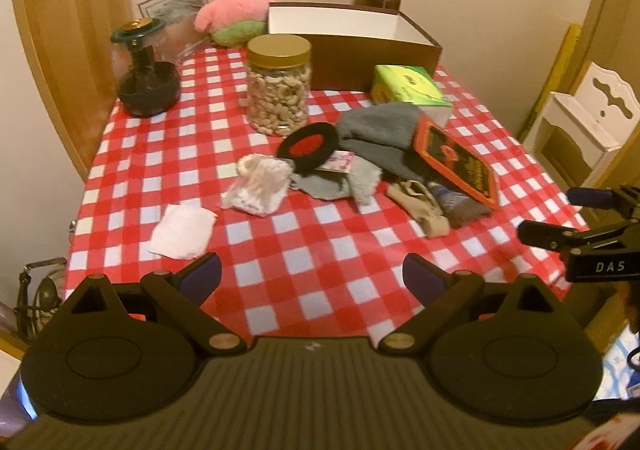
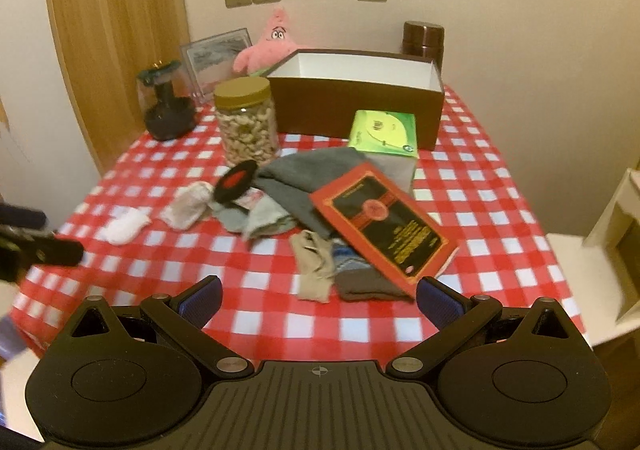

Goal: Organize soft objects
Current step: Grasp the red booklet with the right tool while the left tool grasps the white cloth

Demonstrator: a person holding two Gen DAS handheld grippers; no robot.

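Observation:
A pile of soft things lies mid-table: a grey knit hat [image 1: 378, 126] [image 2: 308, 174], grey cloths [image 1: 340, 182] [image 2: 260, 218], a beige sock [image 1: 420, 206] [image 2: 314, 262], a dark sock [image 2: 368, 286], a white cloth [image 1: 182, 232] [image 2: 122, 228] and a clear bag [image 1: 260, 186] [image 2: 188, 206]. A pink star plush [image 1: 234, 6] [image 2: 268, 48] sits at the back beside an open brown box [image 1: 360, 50] [image 2: 356, 106]. My left gripper [image 1: 312, 276] is open and empty above the near table edge. My right gripper [image 2: 318, 298] is open and empty, just short of the socks.
A red-and-black booklet [image 1: 456, 164] [image 2: 384, 226] lies on the socks and hat. A nut jar [image 1: 279, 84] [image 2: 247, 120], green tissue box [image 1: 410, 88] [image 2: 384, 138], dark glass lamp [image 1: 146, 68] [image 2: 166, 106], black-red disc [image 1: 308, 146] [image 2: 236, 182] and picture frame [image 2: 218, 56] stand around. White furniture [image 1: 580, 122] is right.

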